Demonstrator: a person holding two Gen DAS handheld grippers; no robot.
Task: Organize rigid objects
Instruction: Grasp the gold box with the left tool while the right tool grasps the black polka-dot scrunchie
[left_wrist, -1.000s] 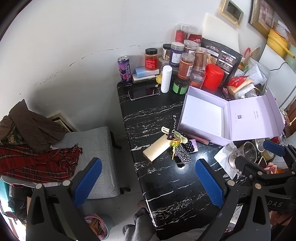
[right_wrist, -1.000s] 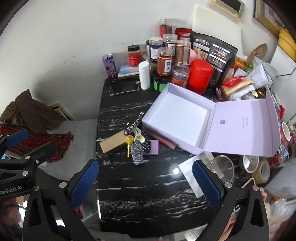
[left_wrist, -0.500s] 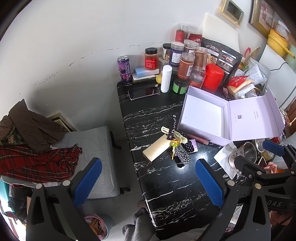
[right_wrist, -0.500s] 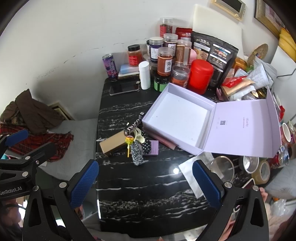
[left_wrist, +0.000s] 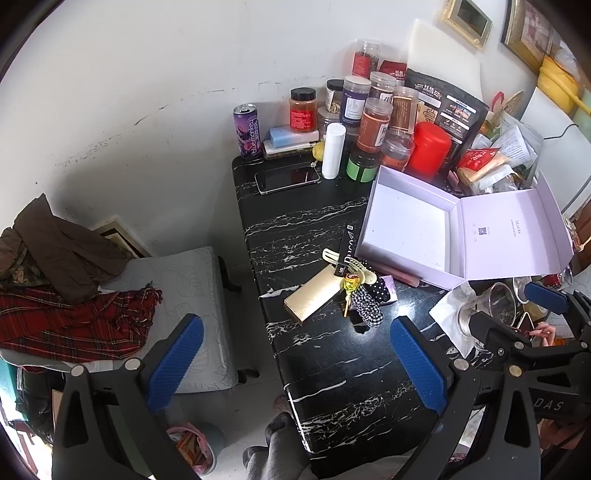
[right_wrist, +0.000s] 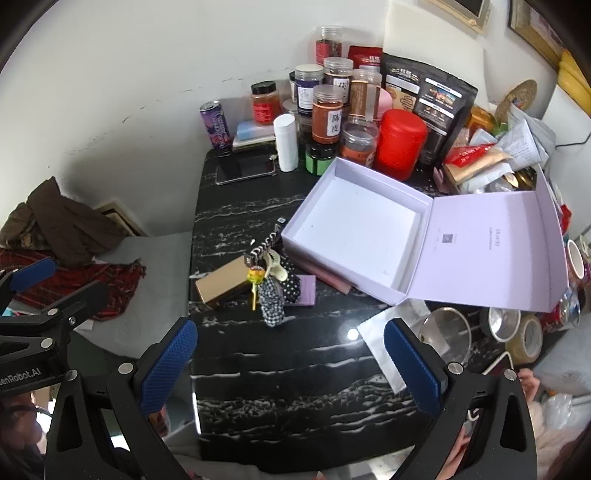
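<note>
Both grippers are held up high over the black marble table (right_wrist: 280, 354), angled down at it. The left gripper (left_wrist: 295, 358) is spread wide with nothing caught between its blue pads; its left finger hangs out past the table edge, over the grey cushion (left_wrist: 184, 280) with the red plaid cloth (left_wrist: 74, 321). The right gripper (right_wrist: 288, 362) is parted just as wide and is empty too, parked above the bare near end of the table.

Near the table's middle a small pile is found: a gold box (right_wrist: 221, 282), a lollipop (right_wrist: 255, 276), a cream hair clip (right_wrist: 275, 264) and a checked scrunchie (right_wrist: 271, 301), all touching. Just beside it to the right, the open lilac box (right_wrist: 354, 225) is seen empty, lid (right_wrist: 487, 251) folded back. Jars are clustered at the far end by the wall.
</note>
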